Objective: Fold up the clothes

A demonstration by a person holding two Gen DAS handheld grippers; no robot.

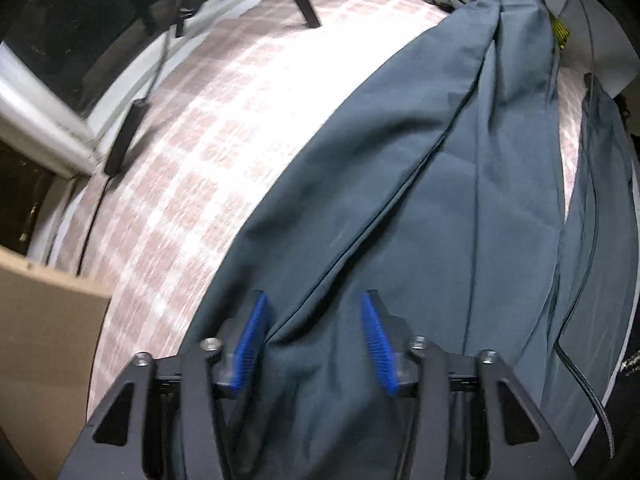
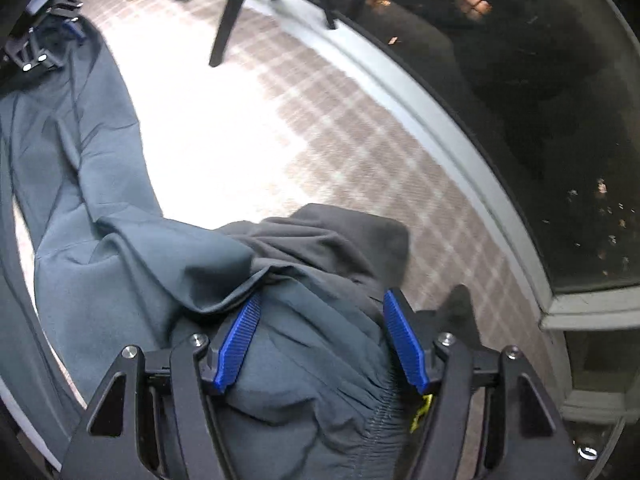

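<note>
Both my grippers, left and right, hang open over the trousers, so closing now might grab bunched layers and ruin the fold.

L gripper: aimed steeply down, jaws apart, not clamped.
R gripper: aimed steeply down, jaws wider apart, pads not pressing.

Left wrist camera looks steeply down, close over the trousers, legs running off to one o'clock. Right wrist camera also looks down, close over the waistband. Both views share the trousers and the checked cloth.
</note>
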